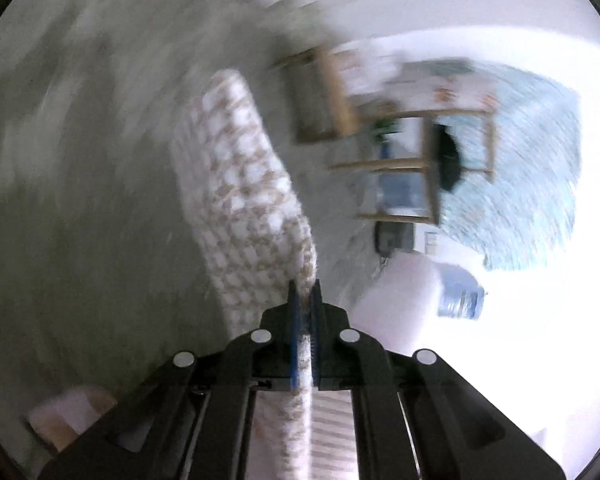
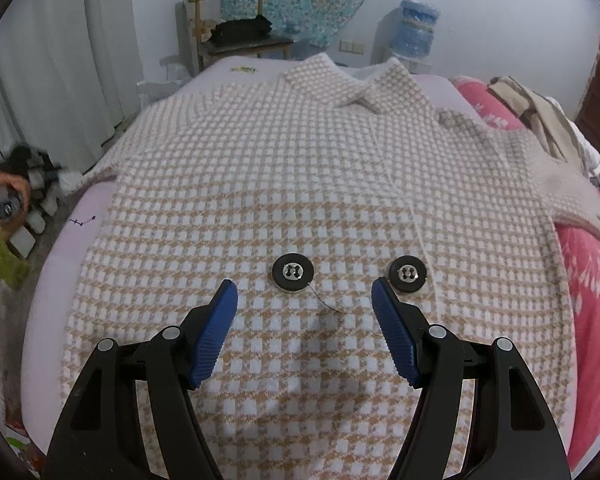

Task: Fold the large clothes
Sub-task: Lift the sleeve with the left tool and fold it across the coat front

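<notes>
Houndstooth knit coat (image 2: 300, 184) lies spread flat on the lilac bed (image 2: 80, 216), collar far, 2 black buttons (image 2: 293, 271) near. Right hand-held gripper (image 2: 304, 300) tilts down above it, jaws apart, empty. Left hand-held gripper (image 1: 305, 300), angled downward, is clamped on a coat sleeve (image 1: 240, 184).

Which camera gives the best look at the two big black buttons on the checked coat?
The right wrist view. Both buttons lie sharp and fully visible on the checked coat, just beyond the open right gripper. The left wrist view is blurred and shows no buttons, only a strip of coat fabric clamped in the left gripper.
</notes>
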